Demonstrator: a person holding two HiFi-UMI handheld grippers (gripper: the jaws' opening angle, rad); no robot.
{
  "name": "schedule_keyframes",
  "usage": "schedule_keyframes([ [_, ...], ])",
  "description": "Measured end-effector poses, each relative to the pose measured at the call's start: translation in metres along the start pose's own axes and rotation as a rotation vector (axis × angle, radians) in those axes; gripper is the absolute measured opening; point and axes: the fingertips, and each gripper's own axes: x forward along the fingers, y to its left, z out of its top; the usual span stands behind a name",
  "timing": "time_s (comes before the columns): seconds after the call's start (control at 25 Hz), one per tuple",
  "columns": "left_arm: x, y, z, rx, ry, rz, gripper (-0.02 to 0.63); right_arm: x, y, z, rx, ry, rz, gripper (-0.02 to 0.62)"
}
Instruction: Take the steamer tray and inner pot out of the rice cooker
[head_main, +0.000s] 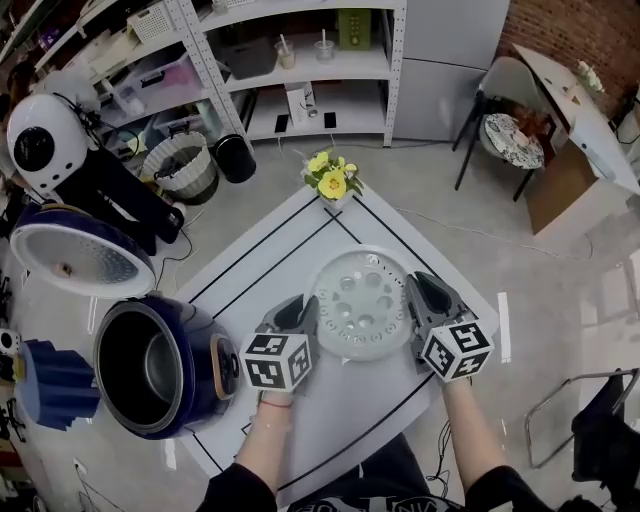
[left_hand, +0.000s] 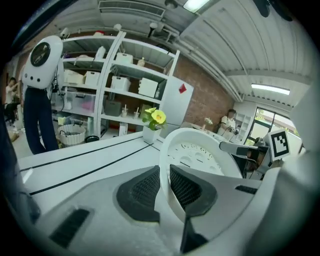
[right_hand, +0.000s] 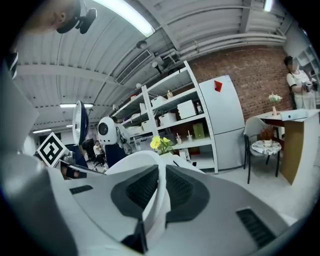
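White plastic, round and pierced with holes, the steamer tray (head_main: 360, 303) is out of the rice cooker (head_main: 207, 345). It sits between the two grippers over the middle of the bench (head_main: 330, 425).

The left gripper (head_main: 299, 313) grips the tray's left rim. In the left gripper view (left_hand: 165, 186) its jaws are nearly together, and the thin white edge of the tray (left_hand: 200, 150) is pinched between the two dark ribbed pads (left_hand: 142, 187). The right gripper (head_main: 424, 296) does the same on the opposite rim. In the right gripper view (right_hand: 160, 189) the jaws are drawn in close, and the tray's edge (right_hand: 134, 162) is clamped between the pads (right_hand: 182, 187). Each gripper carries a marker cube, the left one (head_main: 278, 361) and the right one (head_main: 456, 349), just ahead of the person's wrists. I cannot tell whether the tray's underside touches the bench.

The rice cooker, dark blue, stands at the bench's left corner, well apart from the tray. Its lid (head_main: 78, 262) is swung up and open. The inner pot (head_main: 162, 372) is not yet taken out and sits inside the cooker.

Black lines run across the white bench top. Yellow flowers (head_main: 332, 178) stand at its far corner, beyond the tray. On the floor behind are white shelves (head_main: 310, 70), a woven basket (head_main: 183, 165) and a chair (head_main: 512, 125).
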Motion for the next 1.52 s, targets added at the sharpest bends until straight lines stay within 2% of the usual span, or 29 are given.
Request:
schedule_keyframes([
  [0.24,0.030,0.020,-0.008,0.014,0.052,0.022,0.061,0.034,-0.019,-0.031,0.015,0.116,-0.023,0.044],
  [0.44,0.048,0.031,-0.006,0.080,0.096,0.043,0.063,0.055,-0.029,-0.042,0.010,0.159,-0.051,0.046],
  [0.96,0.071,0.041,-0.005,0.135,0.153,0.024,0.087,0.078,-0.040,-0.053,-0.100,0.250,-0.075,0.055],
  [1.12,0.067,0.046,-0.002,0.124,0.126,0.034,0.106,0.076,-0.036,-0.056,-0.120,0.249,-0.060,0.061],
  [1.24,0.060,0.049,-0.002,0.092,0.100,0.033,0.107,0.074,-0.031,-0.053,-0.125,0.228,-0.044,0.107],
  [1.52,0.028,0.050,0.019,0.104,-0.011,0.073,0.110,0.066,-0.011,-0.032,-0.154,0.194,-0.014,0.115],
])
